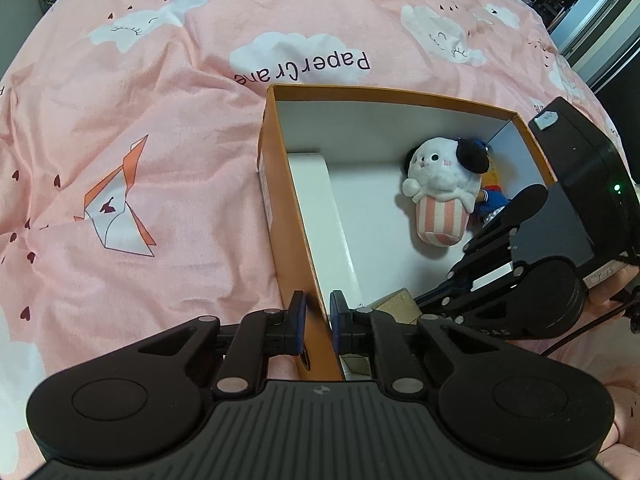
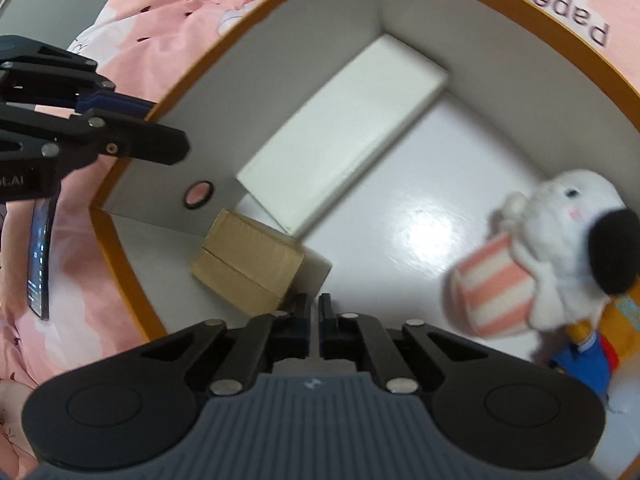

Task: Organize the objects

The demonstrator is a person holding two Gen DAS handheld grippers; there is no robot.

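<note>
A: Surface is a bed with a pink quilt (image 1: 132, 80), printed with clouds, hearts and paper cranes. The landmark is the orange shoebox (image 1: 276, 200), open-topped, resting on the quilt.

B: Contents?

A: Inside the shoebox: a white flat box (image 2: 340, 132) along one wall, a small brown carton (image 2: 248, 264) at the near corner, a plush dog (image 1: 440, 188) in a striped cup at the far side, and a blue-and-yellow toy (image 2: 588, 352) touching the plush.

B: Tongs?

A: The left gripper (image 1: 318, 324) straddles the shoebox's near wall, one pad outside and one inside, with a narrow gap; whether it is actually pinching the card I cannot tell. The right gripper (image 2: 315, 328) hovers inside the shoebox just beside the brown carton, its jaws nearly together and nothing between them.

B: Risks?

A: If the left one lets go or tugs, the shoebox could slide or tip on the soft quilt. The right one, being this narrow, could shove the carton instead of gripping it.

B: Legible text?

A: "PaperCrane" on the quilt, beyond the shoebox's far wall. Lettering on the gripper bodies is too partial to read.
</note>
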